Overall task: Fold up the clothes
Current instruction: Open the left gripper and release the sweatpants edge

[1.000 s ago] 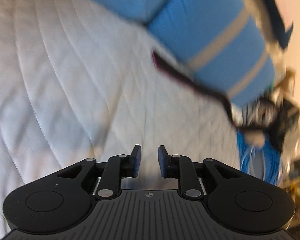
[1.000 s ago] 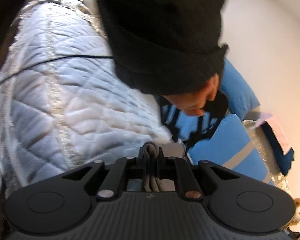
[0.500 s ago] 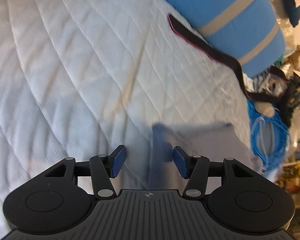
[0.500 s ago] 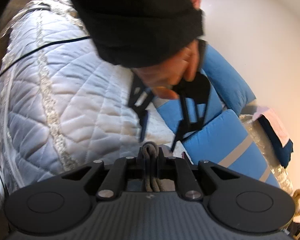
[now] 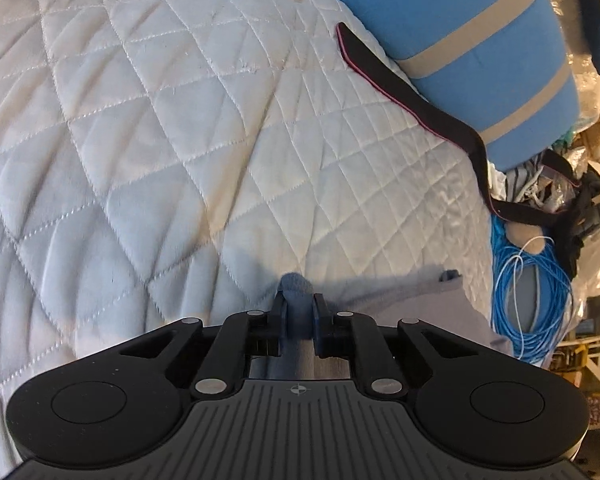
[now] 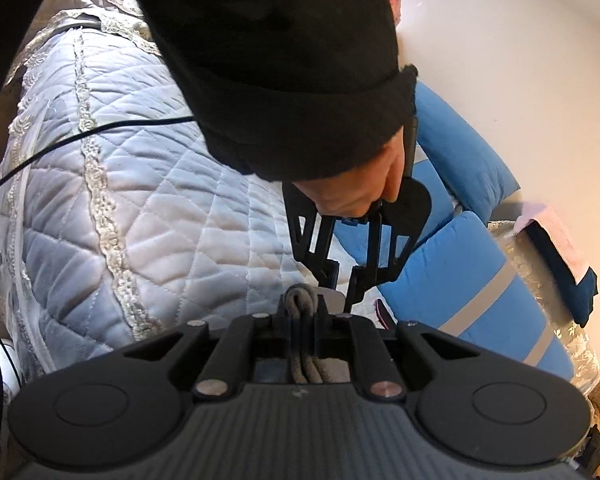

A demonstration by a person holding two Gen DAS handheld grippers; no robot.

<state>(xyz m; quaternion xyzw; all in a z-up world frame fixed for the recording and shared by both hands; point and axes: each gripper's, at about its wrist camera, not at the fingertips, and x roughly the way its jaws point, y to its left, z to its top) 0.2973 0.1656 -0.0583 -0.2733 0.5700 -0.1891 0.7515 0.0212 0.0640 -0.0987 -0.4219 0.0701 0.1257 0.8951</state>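
The grey garment (image 5: 404, 300) lies at the near right of the quilted bedspread (image 5: 180, 140), spread toward the bed's right edge, and both tools have a piece of it. The left gripper (image 5: 299, 314) is closing its jaws on a bunched fold of the cloth, which bulges up between the pads, so the pinch looks just made and perhaps not yet firm. The right gripper (image 6: 302, 312) is clenched on a thick roll of the same grey cloth, several layers showing between its jaws. In the right wrist view the person's hand (image 6: 352, 196) and black sleeve (image 6: 284, 60) carry the left tool just beyond. The risk I see is a shallow bite on the left: if it lifts before the pads settle, the fold could slide out and the garment sag unevenly. The black strap (image 5: 412, 96) by the blue pillow (image 5: 480, 40) lies well apart, but the blue cable coil (image 5: 528, 292) sits just beside the cloth's right edge and could catch it.
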